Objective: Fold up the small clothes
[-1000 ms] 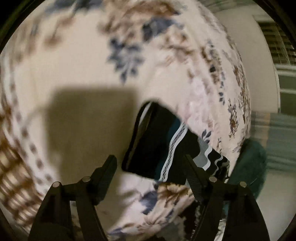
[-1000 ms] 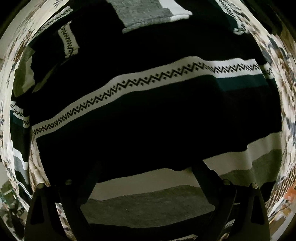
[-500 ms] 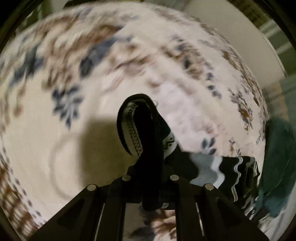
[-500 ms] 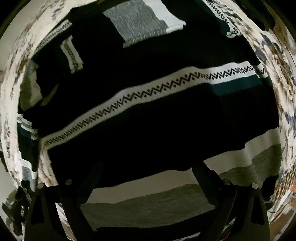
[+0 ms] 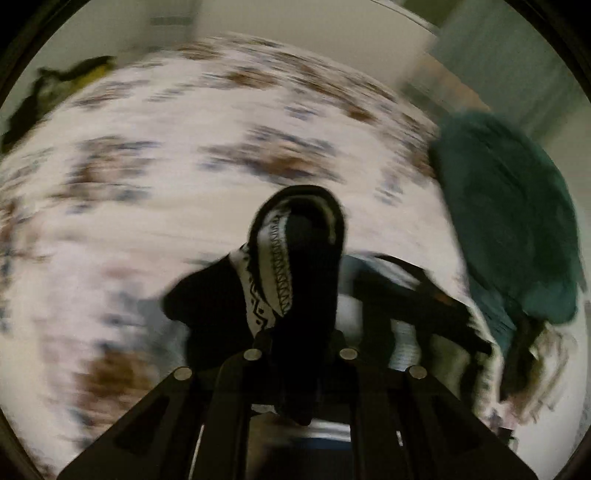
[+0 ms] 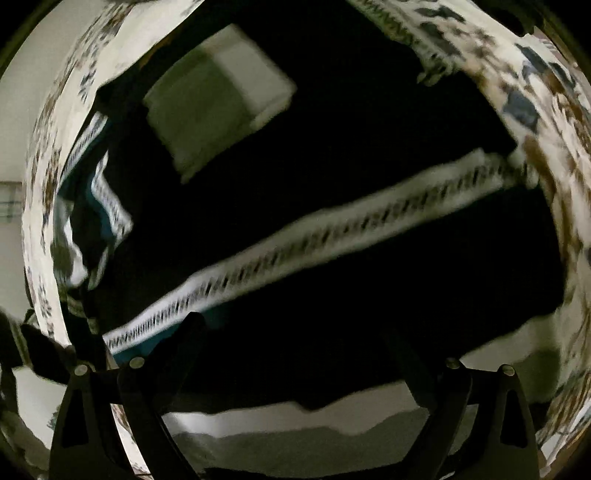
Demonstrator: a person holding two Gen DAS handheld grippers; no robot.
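Note:
A black sweater with white zigzag-patterned bands and grey panels lies spread on a floral bedspread. In the left wrist view my left gripper (image 5: 300,332) is shut on a fold of the sweater (image 5: 299,258), which stands up between its fingers as a dark loop, lifted above the bedspread (image 5: 166,192). The rest of that fabric trails down to the right. In the right wrist view the sweater (image 6: 314,184) fills the frame. My right gripper (image 6: 295,332) hangs over its black middle with the jaws wide apart and nothing between them.
A dark teal garment (image 5: 509,214) lies heaped at the right edge of the bed. Dark and yellow-green clothes (image 5: 55,88) sit at the far left corner. Pale walls (image 5: 295,26) stand beyond the bed. The floral bedspread (image 6: 535,110) rims the sweater.
My left gripper closed on the sweater's edge, then lifted it and swung across the bed while rolling. The right gripper shifted over the sweater, staying open.

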